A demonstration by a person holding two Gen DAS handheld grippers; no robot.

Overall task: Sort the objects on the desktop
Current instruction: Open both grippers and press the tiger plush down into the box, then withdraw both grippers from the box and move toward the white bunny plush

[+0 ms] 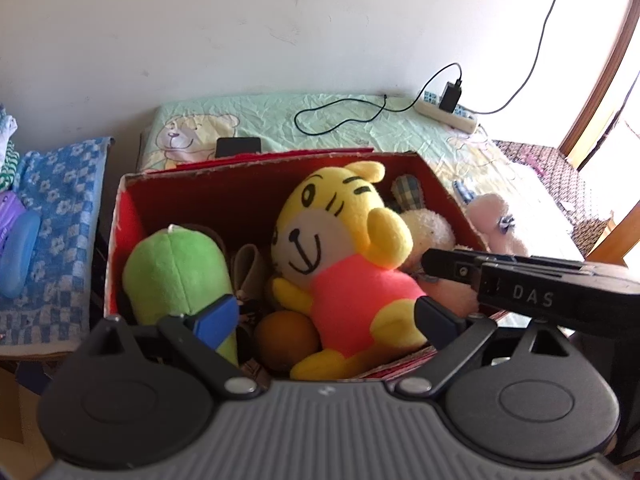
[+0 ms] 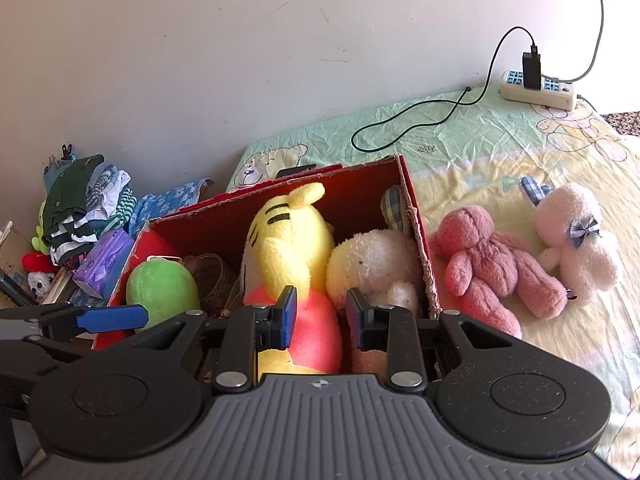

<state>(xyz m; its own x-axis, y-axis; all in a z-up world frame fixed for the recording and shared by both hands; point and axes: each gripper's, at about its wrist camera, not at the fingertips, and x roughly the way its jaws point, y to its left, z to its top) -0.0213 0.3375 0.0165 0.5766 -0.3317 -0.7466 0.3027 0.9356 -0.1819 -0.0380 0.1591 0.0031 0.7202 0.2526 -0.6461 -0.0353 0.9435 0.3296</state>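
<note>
Toys fill the red box (image 1: 248, 196); left hand-held gripper (image 1: 324, 316) gapes wide around the yellow tiger plush (image 1: 340, 248), right hand-held gripper (image 2: 322, 318) hovers part-open, empty.

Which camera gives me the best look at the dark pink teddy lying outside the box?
The right wrist view: the dark pink teddy lies fully visible on the sheet beside the red box. The left wrist view does not show it; the box wall hides that spot.

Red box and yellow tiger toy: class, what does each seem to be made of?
Red box: probably cardboard, matte red inside; its rim looks raw and frayed. Yellow tiger toy: soft plush fabric with a short fuzzy nap, likely stuffed; its face marks look stitched.
</note>
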